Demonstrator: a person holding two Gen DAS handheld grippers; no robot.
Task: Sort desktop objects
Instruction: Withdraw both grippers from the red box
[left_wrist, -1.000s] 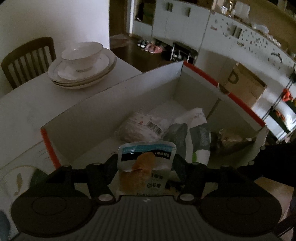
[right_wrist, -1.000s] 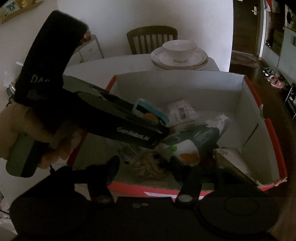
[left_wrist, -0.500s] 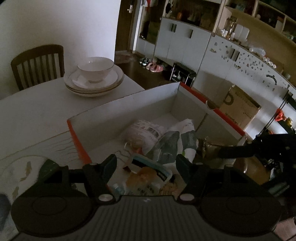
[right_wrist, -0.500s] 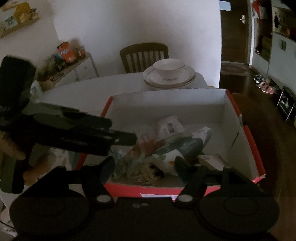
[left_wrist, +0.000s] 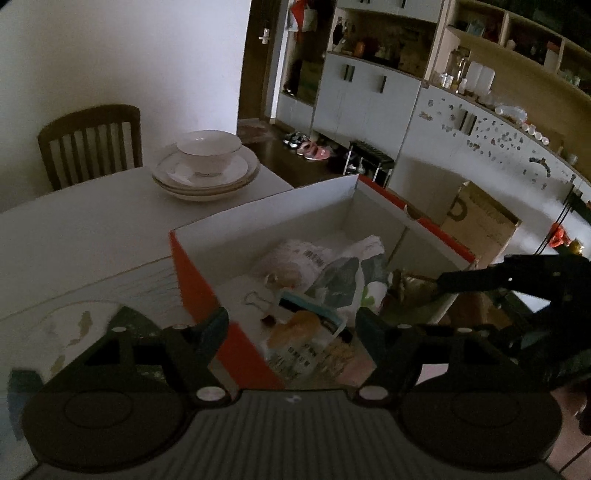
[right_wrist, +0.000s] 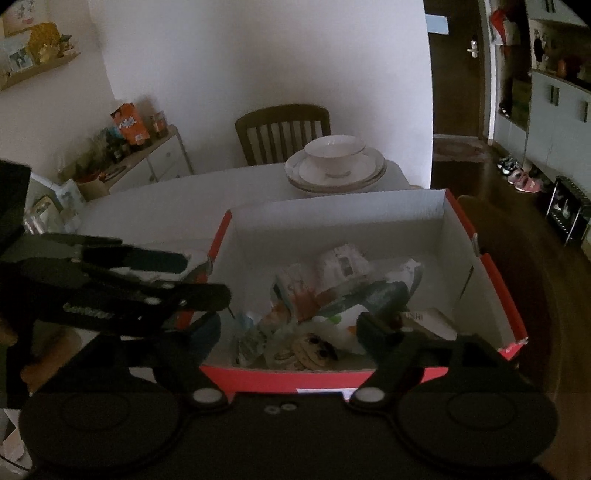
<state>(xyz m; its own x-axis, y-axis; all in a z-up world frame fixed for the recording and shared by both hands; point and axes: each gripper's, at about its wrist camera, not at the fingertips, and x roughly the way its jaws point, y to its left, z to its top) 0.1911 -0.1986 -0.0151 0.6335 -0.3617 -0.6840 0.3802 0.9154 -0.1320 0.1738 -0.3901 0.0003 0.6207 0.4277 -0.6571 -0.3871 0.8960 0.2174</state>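
Dim room, both wrist views usable.

Pale rounded desk (left_wrist: 81, 236) carries everything. On its near part sits a large open cardboard box, red outside and white inside (right_wrist: 495, 280), its far wall toward the stack of white plates with a white bowl on top (right_wrist: 334, 162). A dark wooden slat-back chair (right_wrist: 282, 129) stands behind the desk against the white wall.

Box contents, piled in the near half:
- crumpled white and dark green plastic bag (left_wrist: 343, 273), toward the middle, lying across other packets
- clear wrapped packet with a barcode label (left_wrist: 295, 258), beyond the bag, nearer the far wall
- flat snack pouch with a teal top band and an orange picture (left_wrist: 306, 332), lying loose on the box floor at the near wall, touching no jaws
- small round biscuit-like item with dark spots (right_wrist: 314, 349), at the near wall in the right wrist view
- small wire binder clip (left_wrist: 256, 297), on the bare box floor beside the pouch

Left gripper (left_wrist: 291, 328): above the box's near left corner, jaws opening, nothing between them; the pouch lies below, apart.

Right gripper (right_wrist: 290, 328): above the near wall, jaws opening, nothing gripped; the pile lies beneath.
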